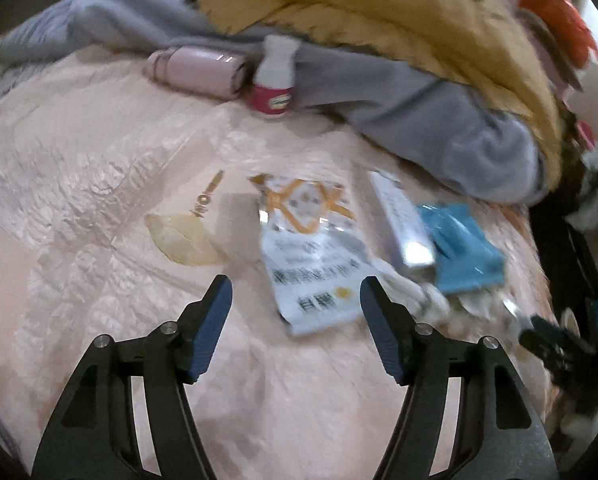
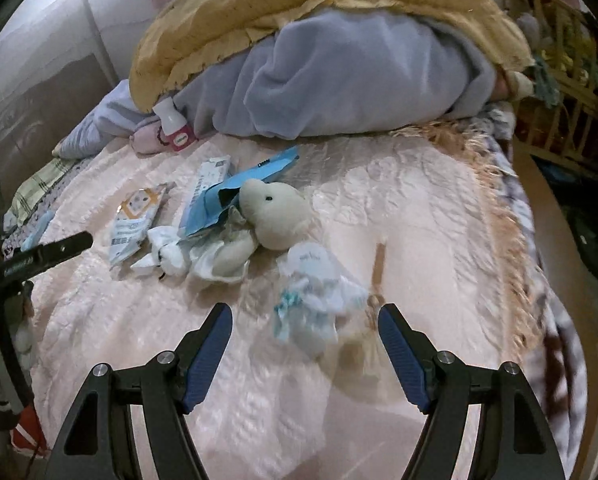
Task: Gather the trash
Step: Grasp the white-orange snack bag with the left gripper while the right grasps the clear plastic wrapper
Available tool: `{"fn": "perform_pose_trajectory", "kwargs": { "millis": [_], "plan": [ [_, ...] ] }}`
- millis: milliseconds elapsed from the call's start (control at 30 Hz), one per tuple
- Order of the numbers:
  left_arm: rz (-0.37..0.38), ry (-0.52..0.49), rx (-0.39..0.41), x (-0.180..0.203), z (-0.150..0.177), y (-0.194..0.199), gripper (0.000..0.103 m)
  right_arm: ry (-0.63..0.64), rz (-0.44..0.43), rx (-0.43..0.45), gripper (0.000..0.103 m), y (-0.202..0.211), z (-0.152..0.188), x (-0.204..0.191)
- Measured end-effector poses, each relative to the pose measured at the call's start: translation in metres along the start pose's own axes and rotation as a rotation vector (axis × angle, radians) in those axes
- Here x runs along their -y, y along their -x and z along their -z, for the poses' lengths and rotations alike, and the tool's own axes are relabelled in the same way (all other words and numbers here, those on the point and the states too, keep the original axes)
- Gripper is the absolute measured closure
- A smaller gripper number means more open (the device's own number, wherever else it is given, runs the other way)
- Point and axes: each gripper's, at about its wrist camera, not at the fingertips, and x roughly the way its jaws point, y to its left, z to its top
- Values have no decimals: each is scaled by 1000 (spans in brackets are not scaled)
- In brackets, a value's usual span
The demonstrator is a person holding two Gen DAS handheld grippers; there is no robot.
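My left gripper (image 1: 295,282) is open just above a pink bedspread (image 1: 79,184). A white and orange sachet (image 1: 311,248) lies flat with its near end between the fingertips, untouched. To its right lie a white tube box (image 1: 403,224) and a torn blue wrapper (image 1: 463,248). My right gripper (image 2: 306,309) is open too, with a crumpled white and blue wrapper (image 2: 319,300) lying just ahead of its fingertips. Further back, the sachet (image 2: 135,220), crumpled tissue (image 2: 171,256) and blue wrapper (image 2: 235,192) surround a cream plush toy (image 2: 275,216).
A small bottle with a red label (image 1: 273,80) and a pink roll (image 1: 197,70) rest against a heap of grey blanket (image 2: 339,80) and yellow blanket (image 2: 259,8). A wooden-handled tassel (image 2: 379,272) lies right of the crumpled wrapper. The bed's fringed edge (image 2: 499,220) drops off at the right.
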Motion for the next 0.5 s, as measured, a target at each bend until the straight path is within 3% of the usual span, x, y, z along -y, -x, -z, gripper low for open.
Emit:
{"fn": "perform_pose_trajectory", "kwargs": {
  "millis": [300, 333, 367, 400, 433, 467, 500],
  "plan": [
    [82, 140, -41, -13, -16, -53, 38, 3, -33, -33, 30, -27, -17, 4],
    [89, 139, -40, -10, -17, -56, 38, -5, -44, -36, 32, -29, -17, 4],
    [84, 128, -43, -7, -19, -59, 39, -11, -55, -39, 43, -32, -17, 5],
    [78, 118, -41, -5, -19, -60, 51, -14, -62, -48, 52, -36, -16, 6],
    [72, 104, -45, -2, -19, -62, 60, -13, -63, -55, 57, -39, -16, 5],
    [68, 92, -58, -1, -19, -64, 75, -14, -67, -54, 60, -40, -15, 6],
    [76, 79, -71, 2, -18, -64, 82, -17, -73, -51, 69, -40, -15, 6]
  ]
}}
